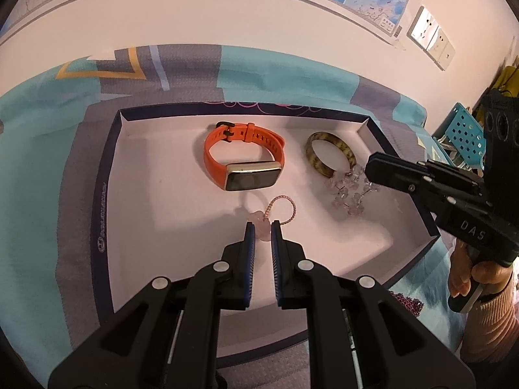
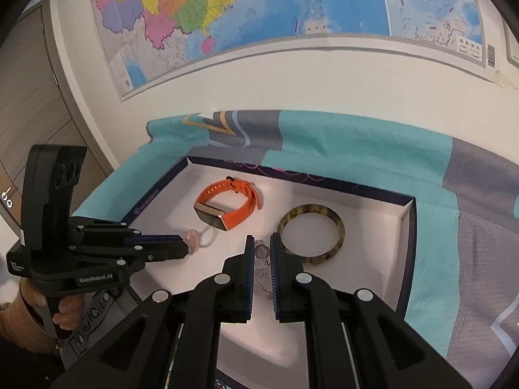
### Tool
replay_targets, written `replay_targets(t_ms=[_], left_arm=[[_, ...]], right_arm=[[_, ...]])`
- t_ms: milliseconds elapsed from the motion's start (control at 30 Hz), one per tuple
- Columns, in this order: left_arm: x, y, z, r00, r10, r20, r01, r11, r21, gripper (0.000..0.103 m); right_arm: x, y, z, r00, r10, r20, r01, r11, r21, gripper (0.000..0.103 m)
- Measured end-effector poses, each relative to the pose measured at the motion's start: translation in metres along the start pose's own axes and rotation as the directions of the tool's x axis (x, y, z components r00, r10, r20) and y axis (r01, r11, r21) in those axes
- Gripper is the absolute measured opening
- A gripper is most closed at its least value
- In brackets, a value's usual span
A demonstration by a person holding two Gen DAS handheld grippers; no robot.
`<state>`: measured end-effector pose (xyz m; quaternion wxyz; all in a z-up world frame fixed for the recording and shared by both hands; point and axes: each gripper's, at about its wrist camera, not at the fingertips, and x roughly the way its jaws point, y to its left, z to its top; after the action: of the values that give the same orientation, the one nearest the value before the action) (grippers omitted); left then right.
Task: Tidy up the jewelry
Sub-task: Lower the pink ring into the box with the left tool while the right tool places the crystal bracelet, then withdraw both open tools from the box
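Inside the white box point(image 1: 139, 168), your left tool point(image 1: 262, 227) is clamped on the pink charm bracelet point(image 1: 264, 223), low over the near floor; your right tool point(image 2: 261, 243) is clamped on the clear bead bracelet point(image 1: 352, 191), just beside the tortoiseshell bangle point(image 2: 311, 236).

A shallow white-lined cardboard box with dark navy walls point(image 2: 409, 223) lies on a counter covered by a teal and grey patterned cloth point(image 2: 340, 142). Inside it, an orange silicone smartwatch with a gold case point(image 2: 227, 209) sits toward the back, and a mottled brown-and-yellow bangle point(image 2: 311, 236) lies to its right. The right tongs point(image 2: 260, 253) are pressed together on a clear crystal bead bracelet point(image 2: 261, 270), just beside the bangle. The left tongs point(image 2: 186, 249) are clamped on a pale pink bracelet with a pink charm point(image 2: 194, 241). A colourful wall map point(image 2: 259, 9) hangs behind.
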<state>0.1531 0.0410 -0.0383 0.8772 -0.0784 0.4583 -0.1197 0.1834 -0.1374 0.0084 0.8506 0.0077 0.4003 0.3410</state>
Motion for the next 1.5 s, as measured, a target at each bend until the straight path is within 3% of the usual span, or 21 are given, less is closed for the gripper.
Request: replay_targets(t_ms=[500, 800, 933, 1233, 1367, 1500], left_arm=[[0.005, 0.002, 0.004, 1.000, 0.010, 0.000, -0.010, 1.000, -0.022, 0.011], [-0.019, -0.003, 0.001, 0.997, 0.036, 0.067, -0.037, 0.999, 0.010, 0.028], [-0.036, -0.006, -0.005, 0.993, 0.051, 0.108, -0.056, 0.998, 0.038, 0.032], [-0.080, -0.011, -0.039, 0.976, 0.075, 0.206, -0.099, 0.989, 0.109, 0.040], [-0.100, -0.009, -0.062, 0.962, 0.110, 0.251, -0.148, 0.979, 0.139, 0.048], [-0.112, -0.006, -0.084, 0.959, 0.123, 0.254, -0.170, 0.970, 0.172, 0.048]], right_arm=[[0.009, -0.008, -0.007, 0.999, -0.016, -0.027, 0.017, 0.999, 0.034, 0.012], [-0.004, -0.019, -0.012, 1.000, -0.022, -0.010, 0.023, 0.997, 0.076, 0.014], [-0.020, -0.014, -0.018, 1.000, -0.003, 0.007, 0.002, 0.998, 0.061, 0.021], [-0.066, 0.017, -0.052, 0.999, 0.041, 0.015, -0.041, 0.999, -0.034, 0.031], [-0.070, 0.026, -0.070, 0.999, 0.033, -0.003, -0.033, 0.998, -0.053, 0.036], [-0.067, 0.028, -0.085, 0.999, 0.035, -0.027, -0.036, 0.999, -0.033, 0.036]])
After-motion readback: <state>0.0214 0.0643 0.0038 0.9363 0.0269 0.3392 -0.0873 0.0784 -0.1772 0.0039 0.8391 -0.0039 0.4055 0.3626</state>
